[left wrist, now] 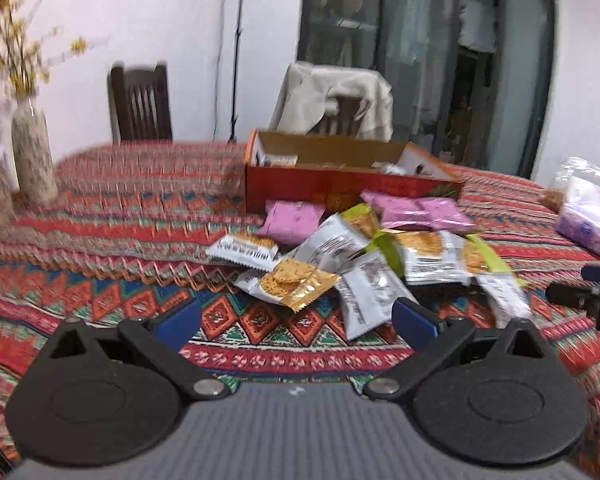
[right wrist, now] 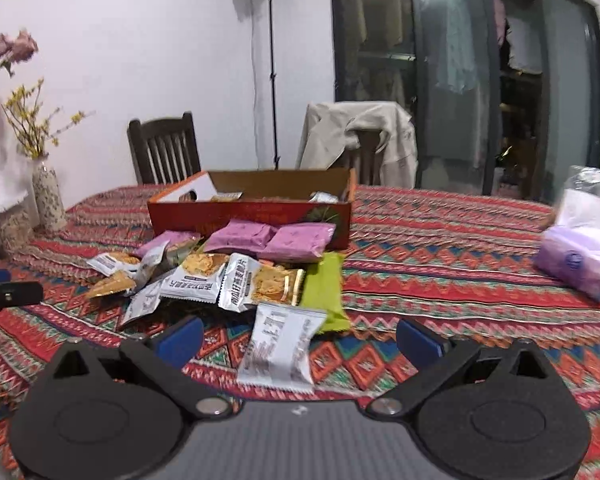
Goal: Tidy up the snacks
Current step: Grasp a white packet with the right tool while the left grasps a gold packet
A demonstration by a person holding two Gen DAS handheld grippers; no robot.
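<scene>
A heap of snack packets lies on the patterned tablecloth (left wrist: pixel 132 216) in front of an open orange cardboard box (left wrist: pixel 340 188) (right wrist: pixel 252 216). Pink packets (left wrist: pixel 294 220) (right wrist: pixel 296 242) rest against the box. White and gold packets (left wrist: pixel 296 280) (right wrist: pixel 260 284) and a green one (right wrist: pixel 326 296) spread nearer. My left gripper (left wrist: pixel 298 320) hovers open just short of the gold packet. My right gripper (right wrist: pixel 300 336) is open, with a white packet (right wrist: pixel 280 354) lying flat on the cloth between its blue fingertips. A few packets sit inside the box.
A speckled vase (left wrist: pixel 34 152) (right wrist: pixel 48 200) with yellow twigs stands at the left. A purple tissue pack (left wrist: pixel 584 224) (right wrist: pixel 576 260) and clear bag lie at the right. Two wooden chairs (right wrist: pixel 164 152), one draped with a beige coat (right wrist: pixel 360 136), stand behind the table.
</scene>
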